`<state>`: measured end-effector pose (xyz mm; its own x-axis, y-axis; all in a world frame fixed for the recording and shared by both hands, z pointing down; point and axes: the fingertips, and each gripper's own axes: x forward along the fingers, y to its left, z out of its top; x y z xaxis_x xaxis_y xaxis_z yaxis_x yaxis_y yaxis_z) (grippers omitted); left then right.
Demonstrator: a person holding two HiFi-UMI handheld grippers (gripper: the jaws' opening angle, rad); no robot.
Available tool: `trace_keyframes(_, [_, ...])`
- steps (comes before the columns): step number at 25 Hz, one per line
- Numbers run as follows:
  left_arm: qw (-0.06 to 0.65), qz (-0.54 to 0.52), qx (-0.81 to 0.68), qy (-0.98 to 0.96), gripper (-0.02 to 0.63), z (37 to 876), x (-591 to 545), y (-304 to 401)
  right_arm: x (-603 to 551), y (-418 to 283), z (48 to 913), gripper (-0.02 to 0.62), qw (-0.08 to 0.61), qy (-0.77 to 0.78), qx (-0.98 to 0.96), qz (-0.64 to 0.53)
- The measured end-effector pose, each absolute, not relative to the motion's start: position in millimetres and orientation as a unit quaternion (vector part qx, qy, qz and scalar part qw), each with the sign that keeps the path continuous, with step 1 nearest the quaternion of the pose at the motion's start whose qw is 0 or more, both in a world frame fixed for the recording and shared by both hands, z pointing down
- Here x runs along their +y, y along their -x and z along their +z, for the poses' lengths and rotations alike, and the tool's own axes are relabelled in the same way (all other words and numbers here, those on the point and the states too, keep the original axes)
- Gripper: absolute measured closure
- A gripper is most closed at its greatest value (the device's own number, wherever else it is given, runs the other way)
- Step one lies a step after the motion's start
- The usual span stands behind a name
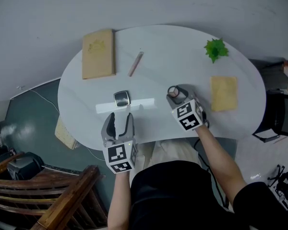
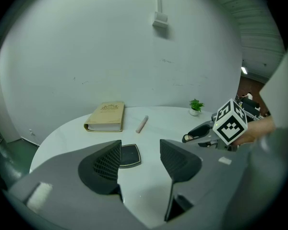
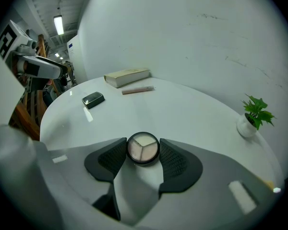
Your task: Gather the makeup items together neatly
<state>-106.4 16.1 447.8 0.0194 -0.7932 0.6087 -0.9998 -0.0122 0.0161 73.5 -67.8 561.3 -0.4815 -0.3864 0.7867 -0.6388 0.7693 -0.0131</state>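
A round compact with three pale shades lies on the white table between the jaws of my right gripper; the pads flank it closely without visibly squeezing it. A dark square compact lies just ahead of my left gripper, whose jaws stand open with nothing between them. A pinkish makeup stick lies farther back, near the table's middle. The left gripper view shows the square compact past the left pad and the right gripper at the right.
A tan book lies at the back left of the table and a tan pad at the right. A small potted plant stands at the back right. A wooden chair stands near the table's front left edge.
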Motion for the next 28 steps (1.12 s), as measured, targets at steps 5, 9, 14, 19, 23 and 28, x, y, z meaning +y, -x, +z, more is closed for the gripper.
trace_keyframes(5, [0.229, 0.226, -0.662, -0.677, 0.360, 446.9, 17.0, 111.7, -69.5, -71.7, 561.8, 0.376, 0.406, -0.300, -0.851, 0.147])
trace_keyframes(9, [0.232, 0.227, -0.662, -0.676, 0.362, 447.5, 19.5, 114.9, -67.6, -71.8, 563.1, 0.376, 0.416, -0.296, -0.848, 0.144])
trace_keyframes(14, [0.235, 0.223, -0.664, -0.674, 0.364, 447.5, 25.2, 119.4, -59.8, -61.2, 556.5, 0.376, 0.418, -0.279, -0.855, 0.131])
trace_keyframes(19, [0.239, 0.214, -0.669, -0.670, 0.374, 447.3, 31.6, 127.5, -51.2, -41.7, 550.6, 0.376, 0.413, -0.259, -0.865, 0.121])
trace_keyframes(23, [0.239, 0.209, -0.674, -0.666, 0.374, 446.0, 37.0, 135.0, -49.1, -19.2, 542.4, 0.376, 0.406, -0.244, -0.874, 0.112])
trace_keyframes(28, [0.242, 0.203, -0.681, -0.661, 0.374, 445.3, 43.2, 143.0, -46.4, 8.7, 533.7, 0.376, 0.399, -0.223, -0.884, 0.101])
